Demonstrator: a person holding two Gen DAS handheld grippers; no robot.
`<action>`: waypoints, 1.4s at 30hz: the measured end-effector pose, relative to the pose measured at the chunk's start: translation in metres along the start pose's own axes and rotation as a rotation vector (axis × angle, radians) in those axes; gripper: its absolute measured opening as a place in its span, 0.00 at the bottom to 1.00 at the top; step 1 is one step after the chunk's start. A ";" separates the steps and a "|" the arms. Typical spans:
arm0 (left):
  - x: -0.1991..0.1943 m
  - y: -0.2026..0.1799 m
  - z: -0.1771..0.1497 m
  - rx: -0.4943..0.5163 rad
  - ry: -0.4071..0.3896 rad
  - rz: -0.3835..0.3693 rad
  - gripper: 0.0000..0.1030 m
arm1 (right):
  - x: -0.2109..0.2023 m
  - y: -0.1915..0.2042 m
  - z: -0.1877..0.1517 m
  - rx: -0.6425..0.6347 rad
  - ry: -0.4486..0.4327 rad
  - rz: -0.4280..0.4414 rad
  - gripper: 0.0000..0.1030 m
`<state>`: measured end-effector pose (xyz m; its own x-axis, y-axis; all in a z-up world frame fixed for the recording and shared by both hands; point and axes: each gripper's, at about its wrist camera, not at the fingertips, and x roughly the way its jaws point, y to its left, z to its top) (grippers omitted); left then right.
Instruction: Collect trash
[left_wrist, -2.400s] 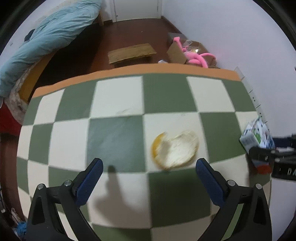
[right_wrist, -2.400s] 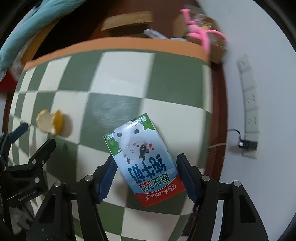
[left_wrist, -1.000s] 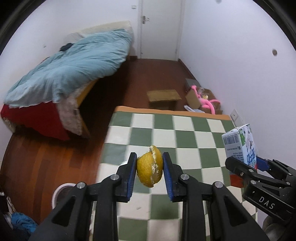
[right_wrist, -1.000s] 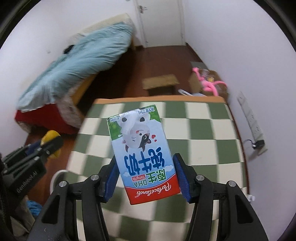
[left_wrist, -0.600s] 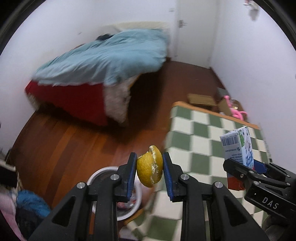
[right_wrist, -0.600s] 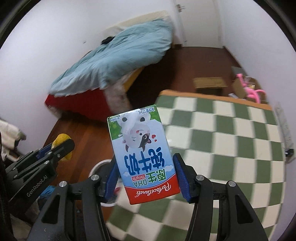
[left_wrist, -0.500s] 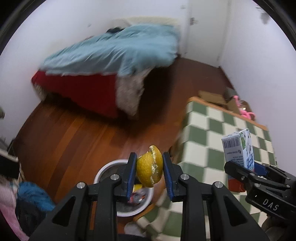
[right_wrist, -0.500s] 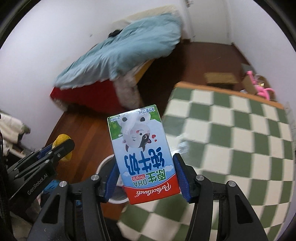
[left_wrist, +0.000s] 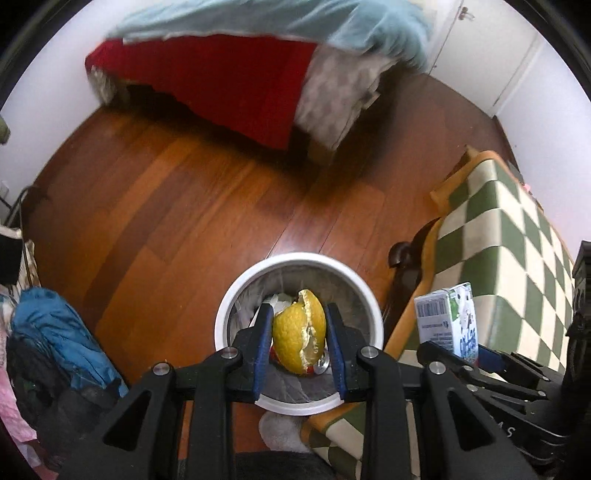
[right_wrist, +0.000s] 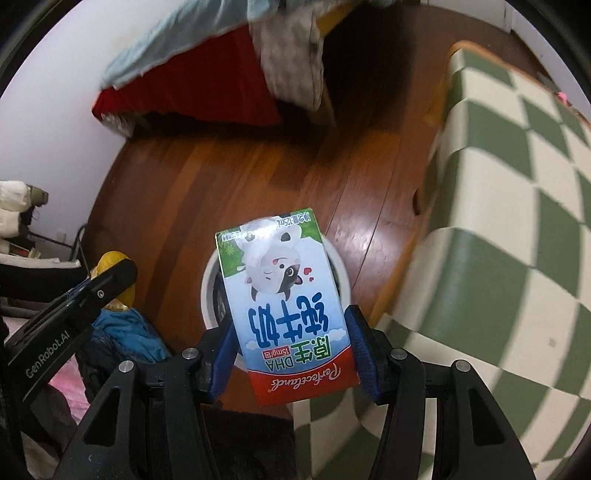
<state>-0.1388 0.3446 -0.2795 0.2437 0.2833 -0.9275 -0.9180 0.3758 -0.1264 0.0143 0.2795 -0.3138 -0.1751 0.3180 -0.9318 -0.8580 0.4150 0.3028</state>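
My left gripper (left_wrist: 298, 343) is shut on a yellow citrus peel (left_wrist: 300, 341), and both hang right above a white round trash bin (left_wrist: 236, 295) standing on the wooden floor. Some litter lies inside the bin. My right gripper (right_wrist: 291, 339) is shut on a milk carton (right_wrist: 284, 295) printed with a cartoon cow; the carton covers most of the trash bin (right_wrist: 207, 291) below it. The carton (left_wrist: 447, 321) also shows at the right of the left wrist view. At the left of the right wrist view sits the left gripper (right_wrist: 110, 280) with its peel (right_wrist: 110, 260).
The table with a green and cream checked cloth (left_wrist: 517, 240) stands right of the bin, its corner close to the rim. A bed with red and light blue covers (left_wrist: 240, 74) fills the far side. Blue clothes (left_wrist: 51, 332) are piled left of the bin.
Both grippers swung from over the table to the left and down, still holding the peel and the carton. The bin has come from the frame's lower edge to directly under them.
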 end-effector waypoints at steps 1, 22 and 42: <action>0.007 0.004 0.000 -0.011 0.015 -0.005 0.25 | 0.011 0.002 0.003 0.000 0.016 -0.001 0.56; -0.021 0.042 -0.008 -0.090 -0.006 0.112 0.93 | 0.045 0.016 0.031 -0.077 0.094 -0.044 0.97; -0.179 0.009 -0.043 -0.012 -0.111 0.028 0.95 | -0.159 0.043 -0.028 -0.178 -0.050 -0.010 1.00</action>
<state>-0.2041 0.2596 -0.1291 0.2506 0.3896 -0.8863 -0.9285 0.3558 -0.1062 -0.0080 0.2229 -0.1584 -0.1456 0.3580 -0.9223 -0.9323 0.2624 0.2490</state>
